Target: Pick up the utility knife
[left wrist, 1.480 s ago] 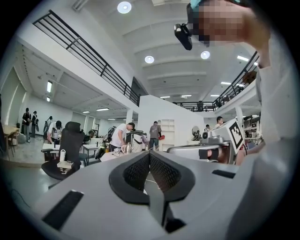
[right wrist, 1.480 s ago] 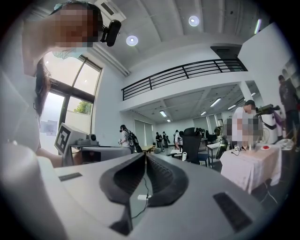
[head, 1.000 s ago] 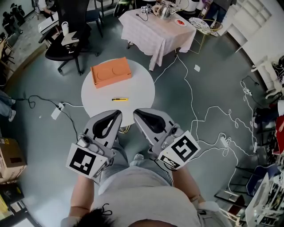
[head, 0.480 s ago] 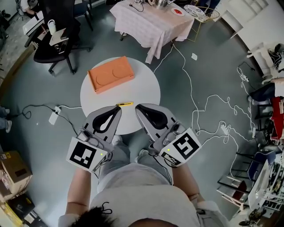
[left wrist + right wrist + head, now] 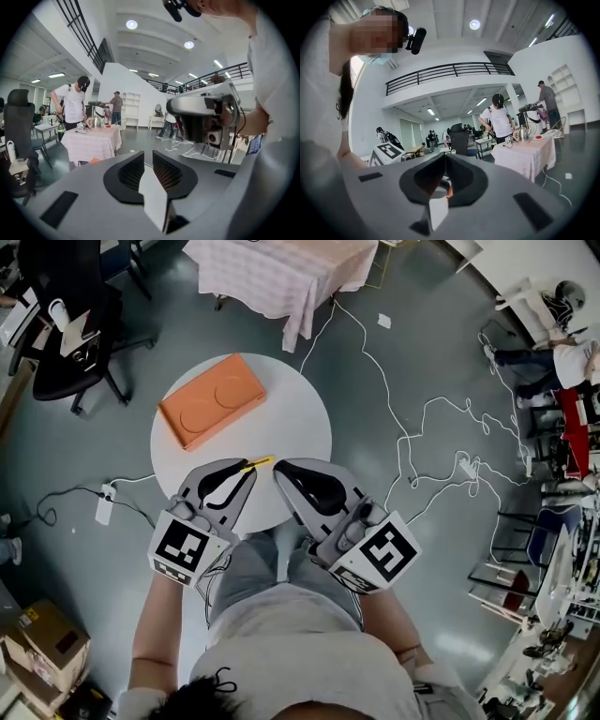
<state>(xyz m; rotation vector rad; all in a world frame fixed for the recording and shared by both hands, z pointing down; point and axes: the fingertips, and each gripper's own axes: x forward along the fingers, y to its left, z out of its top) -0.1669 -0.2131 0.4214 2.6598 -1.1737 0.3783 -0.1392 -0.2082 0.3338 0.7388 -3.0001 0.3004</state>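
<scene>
Grey clothes, grey grippers

A light grey T-shirt point(image 5: 309, 667) over blue-grey trousers point(image 5: 255, 568). The left gripper point(image 5: 246, 470) and right gripper point(image 5: 284, 470) are pale grey shells with black jaw pads, each carrying a black-and-white marker cube point(image 5: 180, 547).

- A large open hall used as a lab or workshop, with a bare grey floor point(image 5: 422, 352) across the head view.
- Loose white cables point(image 5: 409, 437) trail over the floor at right centre, and a power strip point(image 5: 103, 505) lies at left.
- An office chair point(image 5: 70, 329) stands upper left, and cardboard boxes point(image 5: 42, 648) sit lower left.
- The gripper views show a high ceiling with round lights point(image 5: 131, 24), a railed mezzanine point(image 5: 450, 72) at upper centre, and a person point(image 5: 74, 105) standing at a cloth-covered table point(image 5: 91, 140) at left.
</scene>
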